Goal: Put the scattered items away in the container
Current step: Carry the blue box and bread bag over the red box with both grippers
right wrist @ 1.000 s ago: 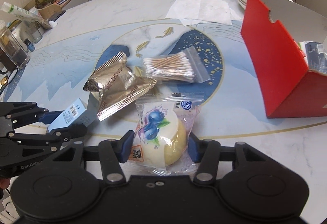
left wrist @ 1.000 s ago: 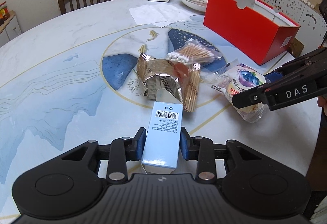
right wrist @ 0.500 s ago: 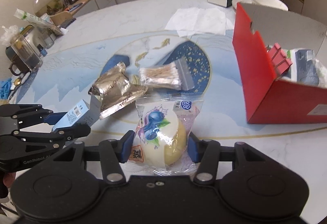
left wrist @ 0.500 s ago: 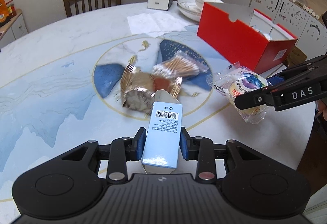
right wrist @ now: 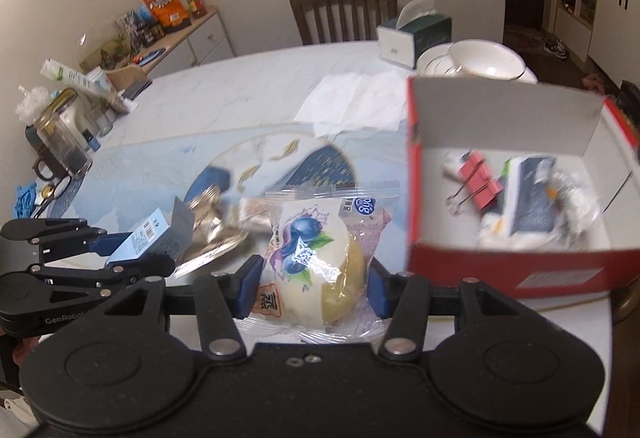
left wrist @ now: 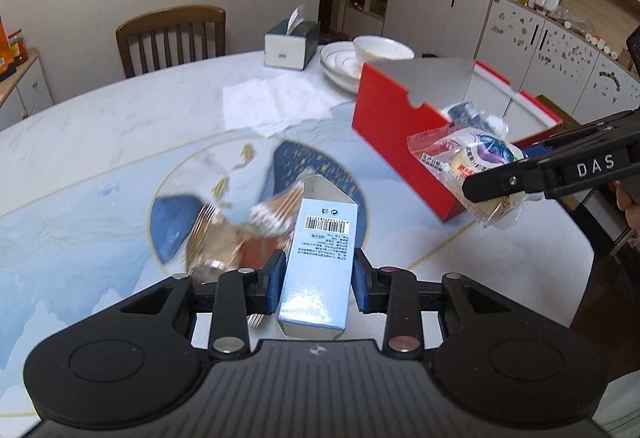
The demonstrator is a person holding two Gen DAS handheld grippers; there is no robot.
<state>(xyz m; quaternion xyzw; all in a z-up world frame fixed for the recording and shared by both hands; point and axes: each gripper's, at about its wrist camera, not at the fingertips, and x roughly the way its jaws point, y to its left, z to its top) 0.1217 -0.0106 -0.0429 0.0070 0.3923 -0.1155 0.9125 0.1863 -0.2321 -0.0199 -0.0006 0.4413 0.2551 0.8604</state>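
My left gripper (left wrist: 318, 284) is shut on a light blue carton (left wrist: 320, 254) and holds it above the table. My right gripper (right wrist: 312, 284) is shut on a wrapped blueberry bun (right wrist: 314, 258), held above the table just left of the open red box (right wrist: 508, 266). In the left wrist view the bun (left wrist: 476, 158) hangs by the box's (left wrist: 400, 142) near corner. The box holds a pink binder clip (right wrist: 478, 180) and packets. A gold foil packet (left wrist: 216, 238) and a bag of cotton swabs (left wrist: 276, 212) lie blurred on the table.
A tissue box (left wrist: 292, 42), stacked plates with a bowl (left wrist: 372, 54) and white paper napkins (left wrist: 276, 104) sit at the table's far side. A wooden chair (left wrist: 172, 38) stands behind. Jars and clutter (right wrist: 64, 134) crowd the table's left edge.
Both grippers have risen with their items. The right gripper has carried the bun toward the red box, whose inside now shows. The left gripper keeps the blue carton.
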